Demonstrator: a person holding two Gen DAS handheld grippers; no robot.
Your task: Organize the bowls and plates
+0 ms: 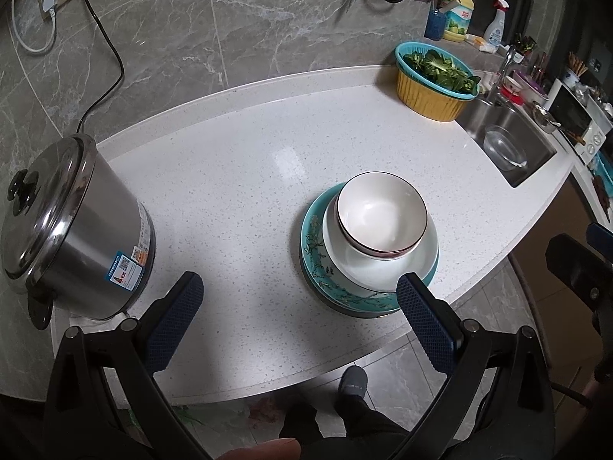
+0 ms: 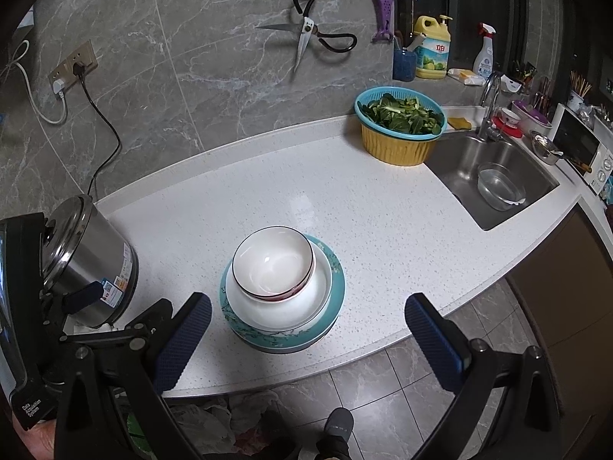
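Note:
One stack of dishes stands on the white counter near its front edge. A dark-rimmed white bowl (image 1: 383,216) (image 2: 272,262) is on top, nested in a wider white bowl (image 1: 387,268) (image 2: 279,308), which rests on a teal floral plate (image 1: 312,245) (image 2: 337,287). My left gripper (image 1: 300,289) hovers open above the counter just left of and in front of the stack, its right finger close to the plate's rim. My right gripper (image 2: 308,308) is open too, in front of the stack, holding nothing.
A steel pot with lid (image 1: 72,226) (image 2: 90,260) stands at the left, its cord running to a wall socket. A yellow basket with a teal colander of greens (image 1: 435,80) (image 2: 400,130) sits at the back right beside the sink (image 1: 509,142) (image 2: 498,180), which holds a clear bowl.

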